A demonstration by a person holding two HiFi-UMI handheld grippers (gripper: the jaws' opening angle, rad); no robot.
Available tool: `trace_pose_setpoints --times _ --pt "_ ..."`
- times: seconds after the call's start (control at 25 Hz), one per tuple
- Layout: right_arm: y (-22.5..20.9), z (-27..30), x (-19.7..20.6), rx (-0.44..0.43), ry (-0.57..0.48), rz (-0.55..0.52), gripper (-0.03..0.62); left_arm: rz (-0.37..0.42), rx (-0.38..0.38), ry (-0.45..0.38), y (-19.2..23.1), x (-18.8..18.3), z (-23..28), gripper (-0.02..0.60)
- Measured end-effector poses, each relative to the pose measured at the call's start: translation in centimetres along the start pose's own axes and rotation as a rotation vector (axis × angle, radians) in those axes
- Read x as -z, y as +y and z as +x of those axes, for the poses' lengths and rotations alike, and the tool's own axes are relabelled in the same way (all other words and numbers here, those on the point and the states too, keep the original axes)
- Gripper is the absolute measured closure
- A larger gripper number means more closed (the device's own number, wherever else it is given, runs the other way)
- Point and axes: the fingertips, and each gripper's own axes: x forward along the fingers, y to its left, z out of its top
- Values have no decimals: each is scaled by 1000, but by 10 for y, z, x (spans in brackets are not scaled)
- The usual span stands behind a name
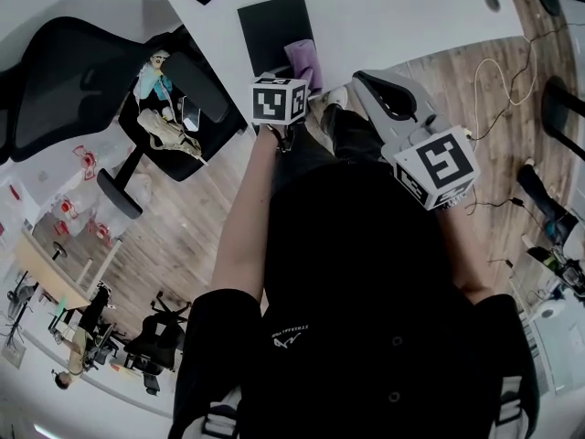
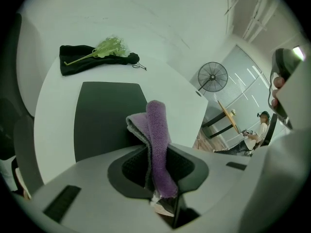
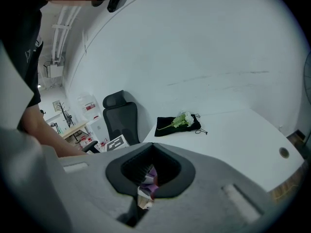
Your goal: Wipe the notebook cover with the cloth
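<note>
- Left gripper view: the left claw point(image 2: 158, 181) pinches a purple cloth point(image 2: 156, 130) at the notebook's point(image 2: 104, 118) near edge, over the bench point(image 2: 53, 106).
- The right claw point(image 3: 146, 184) is pressed together.

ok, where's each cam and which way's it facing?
Head view: on the person's head, steeply down past torso and arms onto left claw, right claw, notebook.
Left gripper view: on left claw, along its jaws over the table; cloth clamped, notebook beyond, person's fingers far right.
Right gripper view: on right claw, across the table toward the wall; forearm at left.
Shared: both gripper views show the black pouch with flowers.
</note>
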Motion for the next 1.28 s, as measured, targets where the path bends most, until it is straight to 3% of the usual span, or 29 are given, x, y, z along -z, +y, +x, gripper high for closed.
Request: trace_pose_setpoints --times 0.2,0.64,1.28 --pt "12 9 -1 52 -2 23 589 39 30 -2 0 -5 -3 497" --pt "36 22 4 115 6 62 589 48 58 -3 11 3 -9 495" --pt "62 38 8 126 16 83 589 56 61 -3 28 6 -23 495"
